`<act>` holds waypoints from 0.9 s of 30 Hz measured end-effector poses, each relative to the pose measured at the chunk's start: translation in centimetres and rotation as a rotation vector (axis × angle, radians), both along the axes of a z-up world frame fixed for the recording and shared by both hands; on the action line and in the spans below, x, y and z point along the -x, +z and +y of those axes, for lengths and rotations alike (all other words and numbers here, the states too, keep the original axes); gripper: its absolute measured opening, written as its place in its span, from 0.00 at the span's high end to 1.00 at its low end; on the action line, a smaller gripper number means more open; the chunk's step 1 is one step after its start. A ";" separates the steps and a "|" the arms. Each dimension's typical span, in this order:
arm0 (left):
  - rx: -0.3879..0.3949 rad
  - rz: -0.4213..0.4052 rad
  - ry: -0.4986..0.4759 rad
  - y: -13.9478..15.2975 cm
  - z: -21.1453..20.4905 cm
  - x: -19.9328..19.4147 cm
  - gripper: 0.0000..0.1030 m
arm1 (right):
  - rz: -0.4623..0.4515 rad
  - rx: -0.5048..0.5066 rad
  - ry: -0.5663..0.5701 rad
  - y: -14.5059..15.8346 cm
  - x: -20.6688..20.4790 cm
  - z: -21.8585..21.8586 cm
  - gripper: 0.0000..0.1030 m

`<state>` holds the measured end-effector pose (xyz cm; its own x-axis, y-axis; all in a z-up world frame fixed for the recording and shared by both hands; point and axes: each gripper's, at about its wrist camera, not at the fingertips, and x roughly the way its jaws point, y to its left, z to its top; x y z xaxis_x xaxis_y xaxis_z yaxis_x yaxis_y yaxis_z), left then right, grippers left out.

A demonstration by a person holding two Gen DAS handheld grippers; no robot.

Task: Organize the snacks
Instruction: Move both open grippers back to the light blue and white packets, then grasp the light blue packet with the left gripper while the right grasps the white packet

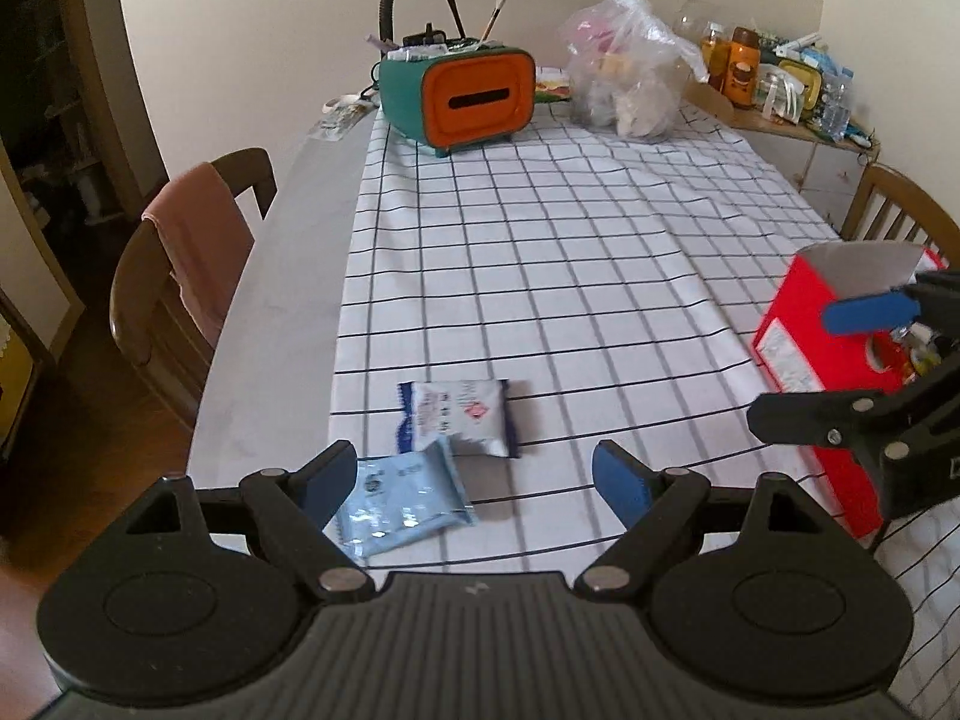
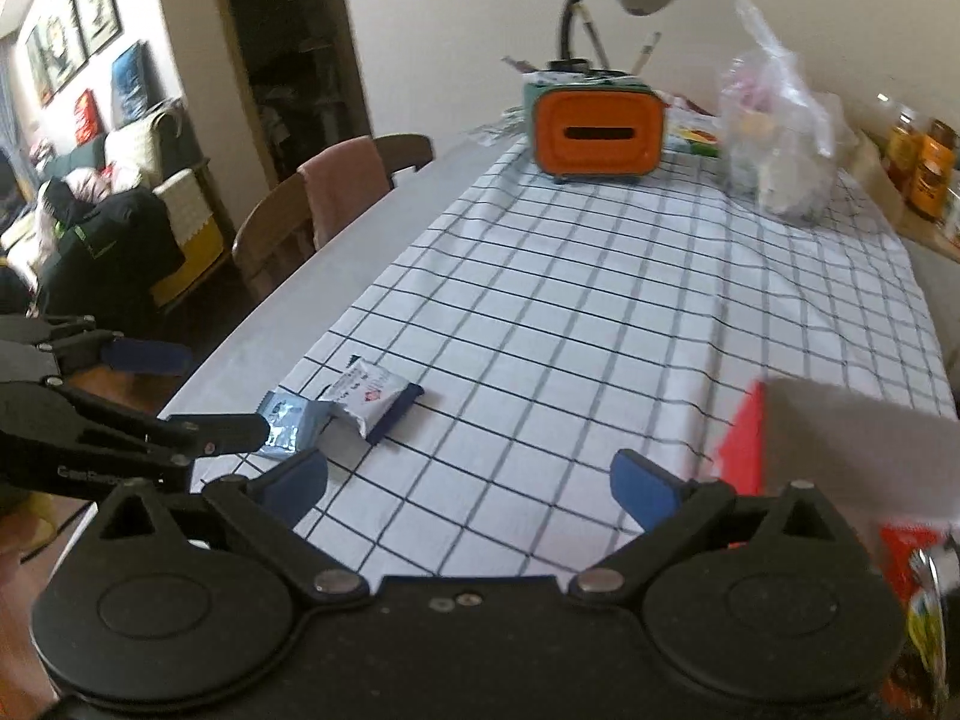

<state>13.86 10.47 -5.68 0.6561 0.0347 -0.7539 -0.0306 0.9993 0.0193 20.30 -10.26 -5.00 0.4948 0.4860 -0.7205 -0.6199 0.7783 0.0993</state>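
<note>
Red box [image 1: 804, 360] with snacks inside

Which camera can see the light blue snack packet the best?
The left wrist view. There the light blue snack packet lies almost whole on the checked tablecloth, only a corner hidden behind a blue pad of the left gripper. In the right wrist view the packet looks smaller and farther off, partly hidden behind the left gripper's finger.

Soft daylight, fisheye bending, slight blur.
</note>
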 end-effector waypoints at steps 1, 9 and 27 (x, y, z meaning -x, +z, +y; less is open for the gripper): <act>-0.006 0.003 -0.011 -0.3 0.6 -0.1 0.17 | -0.002 0.006 0.018 -0.3 -0.2 0.6 0.02; -0.044 0.049 -0.106 -3.2 4.0 -1.3 0.17 | 0.003 0.071 0.156 -3.0 -2.1 5.2 0.02; -0.200 0.135 -0.550 -8.4 4.8 -4.3 0.17 | -0.021 0.234 0.474 -8.3 -6.8 12.3 0.12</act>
